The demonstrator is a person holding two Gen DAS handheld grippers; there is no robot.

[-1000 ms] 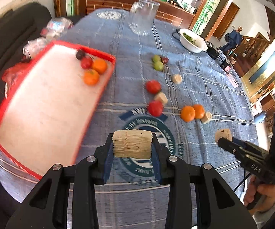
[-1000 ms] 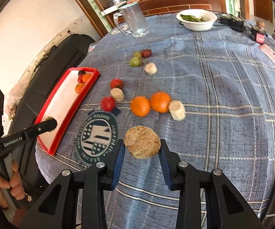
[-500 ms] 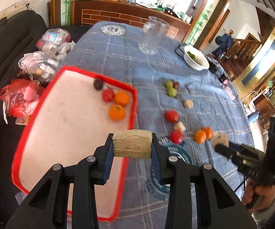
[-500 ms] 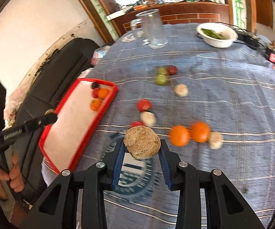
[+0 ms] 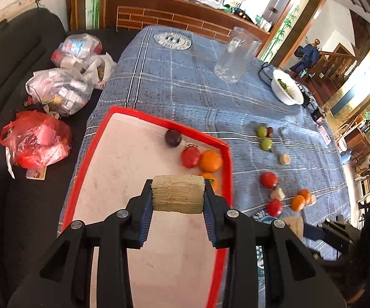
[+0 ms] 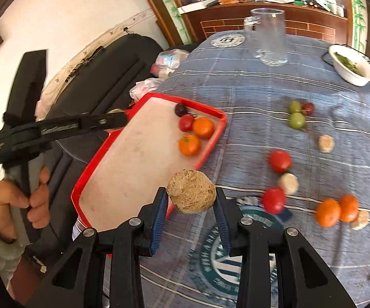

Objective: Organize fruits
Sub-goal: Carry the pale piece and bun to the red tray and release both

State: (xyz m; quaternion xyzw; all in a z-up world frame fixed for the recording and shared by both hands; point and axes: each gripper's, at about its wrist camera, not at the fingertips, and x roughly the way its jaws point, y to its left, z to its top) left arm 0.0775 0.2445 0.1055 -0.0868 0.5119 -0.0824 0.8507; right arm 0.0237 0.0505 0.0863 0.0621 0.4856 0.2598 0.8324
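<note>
The left tool [image 5: 178, 193] pinches a fibrous tan chunk [image 5: 177, 193] by its flat ends above the red tray [image 5: 226, 154]; the right tool [image 6: 190, 196] clamps another chunk [image 6: 191, 191] near the tray's edge. Both look light, stiff and crumbly, so gentle pressure suits.

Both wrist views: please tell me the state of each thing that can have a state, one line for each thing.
Left gripper: shut on a tan fibrous chunk, over the tray.
Right gripper: shut on a round tan chunk, near the tray's corner.
Red tray: holds four fruits at its far end, otherwise bare.
Glass mug: upright, looks empty.
White bowl: upright, green leaves inside.
Red bag: crumpled, on the dark sofa.
</note>
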